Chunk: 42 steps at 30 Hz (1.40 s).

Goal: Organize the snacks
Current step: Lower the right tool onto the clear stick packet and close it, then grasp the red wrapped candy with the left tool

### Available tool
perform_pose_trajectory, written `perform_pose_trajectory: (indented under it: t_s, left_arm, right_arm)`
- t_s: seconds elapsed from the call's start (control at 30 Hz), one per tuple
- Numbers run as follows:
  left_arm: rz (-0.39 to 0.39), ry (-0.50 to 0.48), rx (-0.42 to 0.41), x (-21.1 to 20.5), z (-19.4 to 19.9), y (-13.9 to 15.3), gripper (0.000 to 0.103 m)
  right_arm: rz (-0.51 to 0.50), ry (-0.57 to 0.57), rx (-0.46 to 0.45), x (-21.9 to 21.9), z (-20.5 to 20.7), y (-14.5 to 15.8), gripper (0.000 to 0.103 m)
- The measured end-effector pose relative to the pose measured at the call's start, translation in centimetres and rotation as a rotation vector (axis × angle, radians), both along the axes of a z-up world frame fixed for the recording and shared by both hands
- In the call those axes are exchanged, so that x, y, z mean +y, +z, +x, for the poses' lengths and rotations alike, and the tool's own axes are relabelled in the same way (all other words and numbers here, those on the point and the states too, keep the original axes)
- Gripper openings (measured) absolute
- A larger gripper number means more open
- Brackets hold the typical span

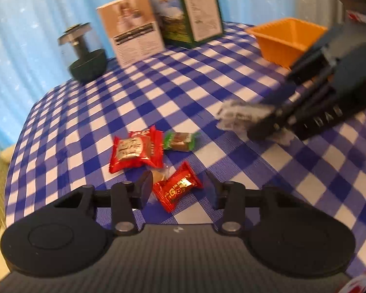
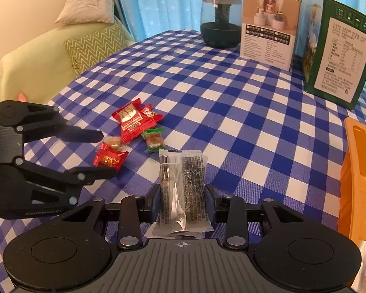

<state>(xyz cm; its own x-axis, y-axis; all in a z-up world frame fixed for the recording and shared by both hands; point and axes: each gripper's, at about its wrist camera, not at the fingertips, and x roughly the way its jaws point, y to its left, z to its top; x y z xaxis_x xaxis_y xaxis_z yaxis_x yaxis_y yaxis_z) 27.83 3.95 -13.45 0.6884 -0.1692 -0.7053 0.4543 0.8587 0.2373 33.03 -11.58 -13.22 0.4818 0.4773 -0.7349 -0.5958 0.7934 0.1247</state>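
Already the right gripper [image 2: 182,201] is clamped on a clear, crinkly plastic snack packet with dark printed text [image 2: 181,190], its long axis running straight out ahead between the jaws. The orange plastic basket [image 2: 353,171] stands just to their right. Nearer the loose sweets, the left gripper [image 1: 180,188] hangs spread wide around a small red foil-wrapped candy [image 1: 178,189], lying askew between the jaws.

My left wrist camera is sitting low, looking forward across the checked tablecloth [image 1: 207,78], my right wrist camera is facing the same way from the right, both are sharing the candy cluster [image 1: 156,161] [image 2: 131,136] close ahead.
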Motion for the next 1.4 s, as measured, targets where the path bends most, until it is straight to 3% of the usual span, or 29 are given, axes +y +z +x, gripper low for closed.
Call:
perform_pose_trajectory:
  t_s: [0.23, 0.43, 0.57, 0.67, 0.77, 1.13, 1.2, 1.4]
  left_arm:
    - [0.048, -0.094, 0.027, -0.3, 0.7, -1.0, 0.043]
    - [-0.026, -0.073, 0.109, -0.3, 1.0, -0.6, 0.039]
    - [-0.161, -0.038, 0.237, -0.1, 0.8, 0.0, 0.039]
    - [-0.15, -0.057, 0.203, -0.5, 0.0, 0.4, 0.039]
    - [-0.134, -0.016, 0.166, -0.7, 0.0, 0.1, 0.039]
    - [-0.326, 0.187, 0.175, -0.2, 1.8, -0.2, 0.04]
    - [-0.364, 0.207, 0.18, 0.2, 1.9, 0.0, 0.048]
    - [-0.347, 0.261, 0.15, 0.4, 2.3, -0.1, 0.048]
  right_arm:
    - [0.008, -0.026, 0.007, -0.4, 0.6, -0.1, 0.038]
    - [0.006, -0.029, 0.011, -0.3, 0.6, -0.1, 0.038]
    - [0.007, -0.04, 0.019, -0.4, 0.6, -0.2, 0.038]
    - [0.008, -0.044, 0.021, -0.5, 0.5, -0.2, 0.038]
    - [0.01, -0.048, 0.018, -0.5, 0.4, -0.1, 0.038]
    - [0.012, -0.054, 0.016, -0.4, 0.7, 0.0, 0.038]
    - [0.015, -0.058, 0.015, -0.4, 0.8, 0.1, 0.038]
    - [0.017, -0.073, 0.012, -0.6, 1.0, 0.1, 0.038]
